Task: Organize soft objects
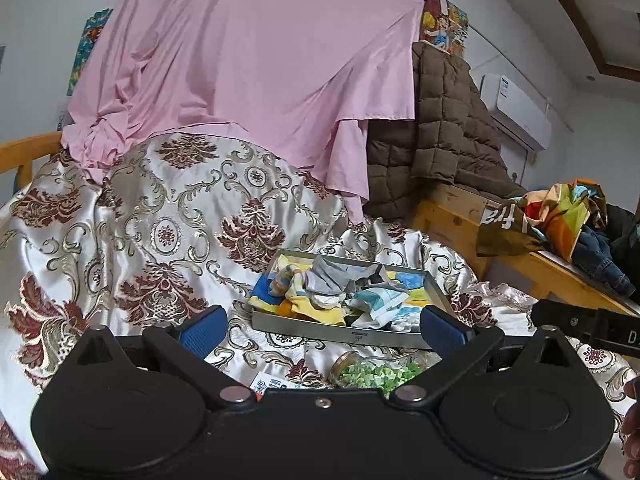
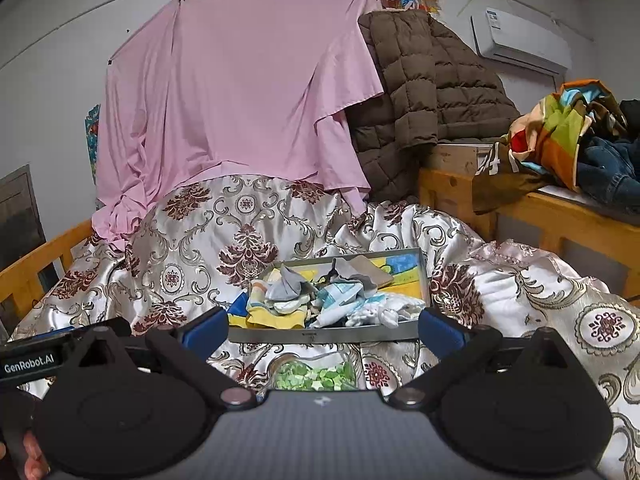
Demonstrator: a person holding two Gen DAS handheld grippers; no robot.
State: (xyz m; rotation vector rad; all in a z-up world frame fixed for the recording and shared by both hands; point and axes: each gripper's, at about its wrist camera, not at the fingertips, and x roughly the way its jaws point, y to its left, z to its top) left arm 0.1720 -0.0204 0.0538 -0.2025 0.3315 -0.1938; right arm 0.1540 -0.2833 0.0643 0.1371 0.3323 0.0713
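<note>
Right now I am holding my left gripper [image 1: 322,330] and my right gripper [image 2: 322,330] with jaws spread wide, gripping nothing. Straight ahead at twelve o'clock, a shallow rectangular grey metal tray [image 2: 320,335] is sitting on the shiny floral-patterned satin bedspread [image 2: 192,248], carrying a jumbled heap of small socks and cloths [image 2: 320,300]. Just before the tray, a clear glass jar of green bits [image 2: 316,374] is lying.

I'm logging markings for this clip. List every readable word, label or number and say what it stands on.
"GenRobot.AI": on the left gripper, as seen in the right wrist view.
"D": cut off, on the right gripper, left wrist view.
"fra": partial white letters on the brown bag.
Air conditioner sticker, tray front mark, card: too small to read.
</note>
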